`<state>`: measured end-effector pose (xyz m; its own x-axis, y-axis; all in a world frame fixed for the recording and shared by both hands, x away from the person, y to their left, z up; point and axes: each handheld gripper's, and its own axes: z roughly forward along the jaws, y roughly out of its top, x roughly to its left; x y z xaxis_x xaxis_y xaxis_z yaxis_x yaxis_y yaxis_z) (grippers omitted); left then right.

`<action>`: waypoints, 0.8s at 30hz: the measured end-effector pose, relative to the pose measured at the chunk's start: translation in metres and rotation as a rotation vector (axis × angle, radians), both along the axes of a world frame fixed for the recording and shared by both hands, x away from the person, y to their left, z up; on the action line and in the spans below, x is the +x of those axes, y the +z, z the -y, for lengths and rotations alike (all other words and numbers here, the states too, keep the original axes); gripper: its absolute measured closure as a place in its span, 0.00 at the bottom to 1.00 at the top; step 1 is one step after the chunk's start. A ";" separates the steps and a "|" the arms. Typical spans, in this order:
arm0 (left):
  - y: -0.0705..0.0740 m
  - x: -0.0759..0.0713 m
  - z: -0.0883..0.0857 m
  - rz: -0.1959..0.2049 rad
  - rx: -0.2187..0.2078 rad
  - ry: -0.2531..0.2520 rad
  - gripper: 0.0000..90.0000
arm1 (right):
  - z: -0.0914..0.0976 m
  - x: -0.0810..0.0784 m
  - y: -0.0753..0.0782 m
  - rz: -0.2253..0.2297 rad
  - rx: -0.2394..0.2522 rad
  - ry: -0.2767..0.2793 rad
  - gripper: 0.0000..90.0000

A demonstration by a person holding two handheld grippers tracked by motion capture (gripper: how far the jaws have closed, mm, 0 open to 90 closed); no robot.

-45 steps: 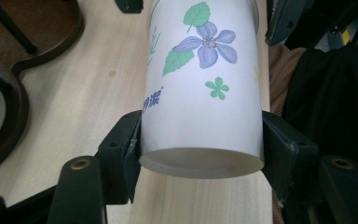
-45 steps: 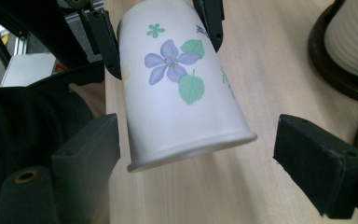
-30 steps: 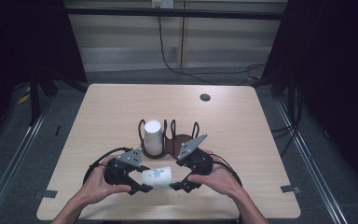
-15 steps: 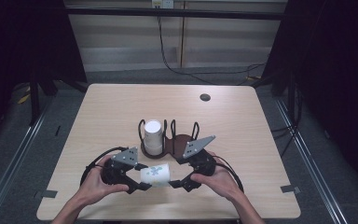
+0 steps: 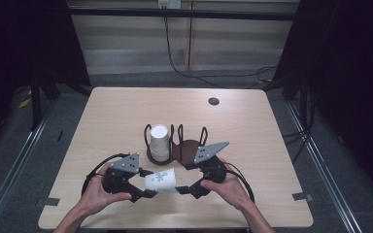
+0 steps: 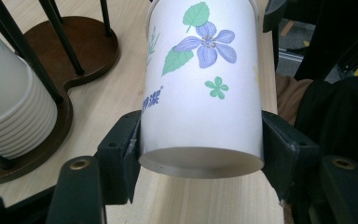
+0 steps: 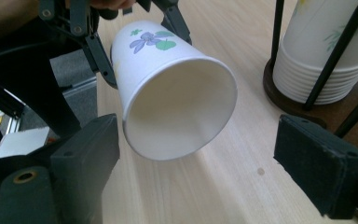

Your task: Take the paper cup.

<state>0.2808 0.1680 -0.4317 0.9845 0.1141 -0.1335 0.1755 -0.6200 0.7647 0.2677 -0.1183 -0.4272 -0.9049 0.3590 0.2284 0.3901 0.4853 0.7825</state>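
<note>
A white paper cup (image 5: 160, 180) with a blue flower print lies on its side just above the table's front edge. My left gripper (image 5: 148, 183) is shut on the cup (image 6: 200, 93) near its base, one pad on each side. My right gripper (image 5: 182, 184) faces it from the right and stands open. The cup's open mouth (image 7: 177, 107) points between its two wide-apart pads (image 7: 321, 163) and touches neither. Behind stands a stack of cups (image 5: 159, 141) in a dark wooden holder (image 5: 189, 148) with black wire posts.
The holder's right-hand slot (image 5: 194, 145) holds no cups. A small black round disc (image 5: 213, 101) lies near the table's far edge. Black cables (image 5: 94, 170) loop from both grippers over the wooden table (image 5: 272, 145). Beyond the far edge is dark floor.
</note>
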 end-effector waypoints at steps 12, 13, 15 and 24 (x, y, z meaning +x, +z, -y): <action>-0.001 -0.003 0.001 0.014 -0.052 0.009 0.41 | 0.006 -0.004 0.000 0.020 0.123 0.005 0.15; -0.001 -0.003 0.000 0.013 -0.072 0.003 0.40 | 0.007 -0.004 -0.001 0.018 0.128 0.006 0.15; -0.001 -0.003 0.000 0.008 -0.083 0.009 0.40 | 0.007 -0.005 -0.002 0.021 0.132 0.007 0.15; 0.001 -0.005 -0.002 0.029 -0.135 0.021 0.40 | 0.007 -0.006 -0.006 0.027 0.208 0.023 0.15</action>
